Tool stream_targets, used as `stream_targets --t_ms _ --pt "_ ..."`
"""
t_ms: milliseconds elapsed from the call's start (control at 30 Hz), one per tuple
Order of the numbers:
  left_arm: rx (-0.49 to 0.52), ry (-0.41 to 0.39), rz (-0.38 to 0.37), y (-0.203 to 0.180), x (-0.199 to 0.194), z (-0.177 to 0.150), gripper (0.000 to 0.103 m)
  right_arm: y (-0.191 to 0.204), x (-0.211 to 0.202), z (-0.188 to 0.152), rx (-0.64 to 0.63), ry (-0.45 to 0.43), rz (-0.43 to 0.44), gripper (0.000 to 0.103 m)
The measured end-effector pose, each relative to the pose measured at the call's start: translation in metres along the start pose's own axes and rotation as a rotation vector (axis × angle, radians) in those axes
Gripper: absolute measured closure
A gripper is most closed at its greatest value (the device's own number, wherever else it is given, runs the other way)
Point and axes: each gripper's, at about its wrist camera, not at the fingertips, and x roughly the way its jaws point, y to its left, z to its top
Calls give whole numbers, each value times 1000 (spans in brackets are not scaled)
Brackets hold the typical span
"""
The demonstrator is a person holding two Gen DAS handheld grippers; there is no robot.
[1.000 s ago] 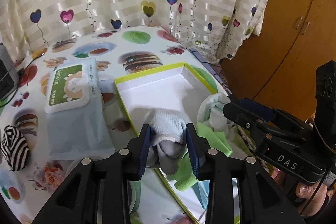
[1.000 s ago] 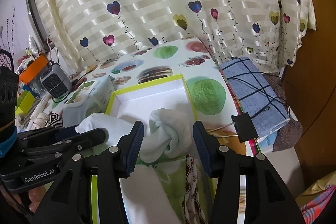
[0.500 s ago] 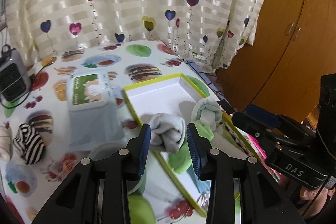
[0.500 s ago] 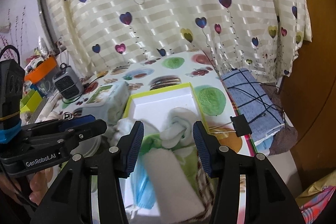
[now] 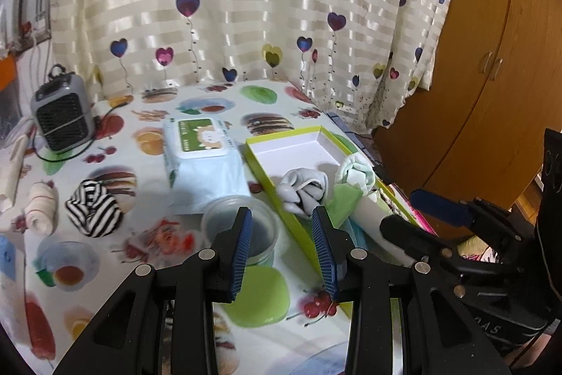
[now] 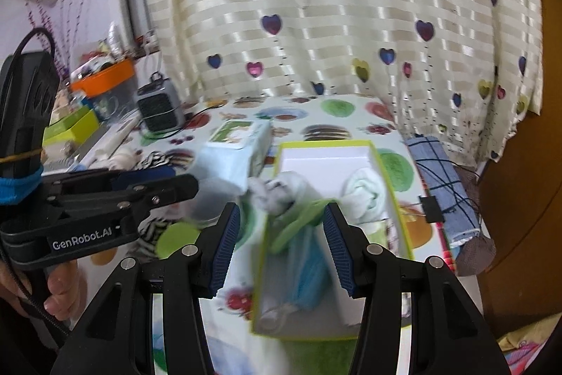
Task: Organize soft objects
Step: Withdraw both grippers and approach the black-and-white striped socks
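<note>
The left gripper (image 5: 281,246) hangs above and short of the yellow-rimmed box (image 5: 298,227), its blue-padded jaws spread wide with nothing between them. The right gripper (image 6: 282,246) hovers over the near half of that same box, jaws likewise parted and gripping nothing. A hand (image 6: 58,290) (only some fingers show) wraps the left gripper's handle, off to the box's left in the right wrist view.

both wrist views look down over table (image 5: 147,164), sharing green-rimmed box (image 6: 393,199)
</note>
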Motion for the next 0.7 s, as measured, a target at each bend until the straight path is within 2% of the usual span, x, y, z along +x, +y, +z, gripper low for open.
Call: stream_targets --t_ms 200,500,700 --pt "-14 -23 18 10 -21 -14 69 18 -6 -4 -5 10 37 53" --pt "-56 -11 51 32 -36 -36 69 47 -4 -11 -53 50 67 53" --pt "-81 -14 75 46 -44 -47 69 61 -4 -13 -74 45 88 53"
